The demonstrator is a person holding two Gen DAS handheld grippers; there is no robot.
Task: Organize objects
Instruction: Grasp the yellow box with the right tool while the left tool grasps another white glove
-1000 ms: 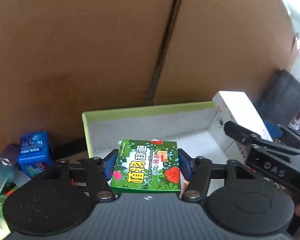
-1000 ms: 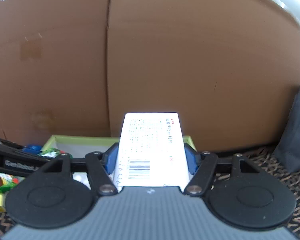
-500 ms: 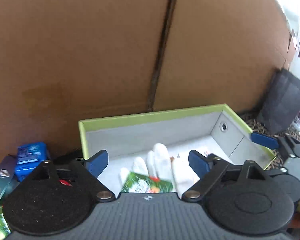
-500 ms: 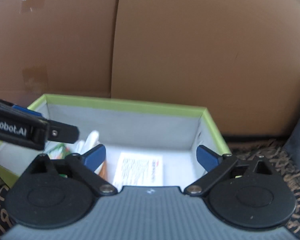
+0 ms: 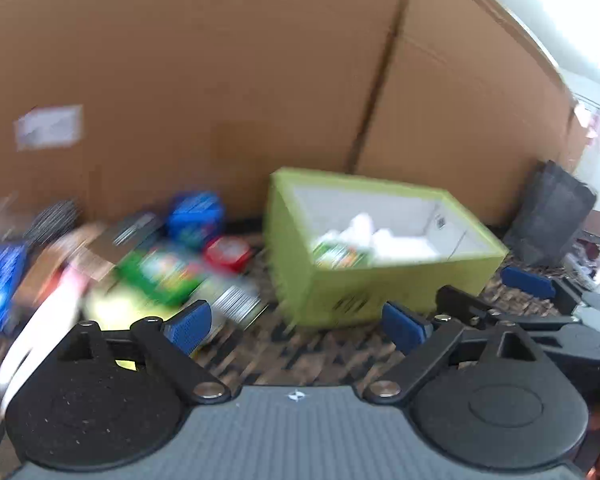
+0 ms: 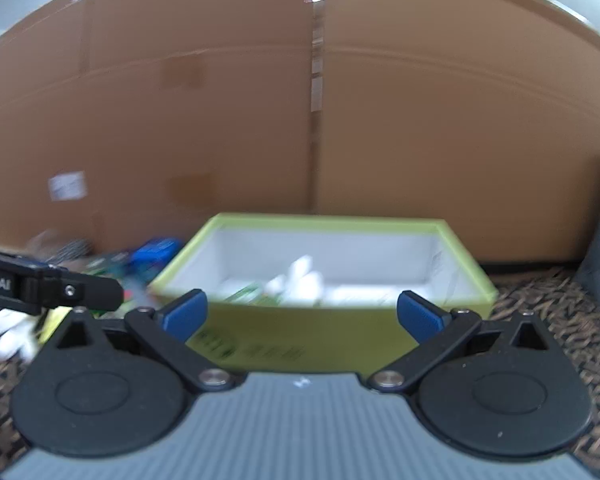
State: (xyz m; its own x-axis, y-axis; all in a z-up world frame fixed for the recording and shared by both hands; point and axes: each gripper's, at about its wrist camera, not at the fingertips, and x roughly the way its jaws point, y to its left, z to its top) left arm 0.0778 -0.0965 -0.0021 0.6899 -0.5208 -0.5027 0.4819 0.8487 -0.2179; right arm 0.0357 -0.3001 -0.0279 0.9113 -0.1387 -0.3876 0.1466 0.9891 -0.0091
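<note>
Left claw (image 5: pixel 296 330) wide open, holding nothing. Right claw (image 6: pixel 302 314) wide open, holding nothing. Green box (image 6: pixel 284 340) on patterned tabletop (image 5: pixel 300 356), before a cardboard wall (image 6: pixel 420 120); blurred white and green items lie inside. Loose packets (image 5: pixel 168 268) lie left of the box

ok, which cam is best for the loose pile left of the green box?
Left wrist view: the pile spreads across its left half, blue, red and green packs distinguishable despite blur. Right wrist view shows only a sliver behind the left hand-held gripper beside the green box.
</note>
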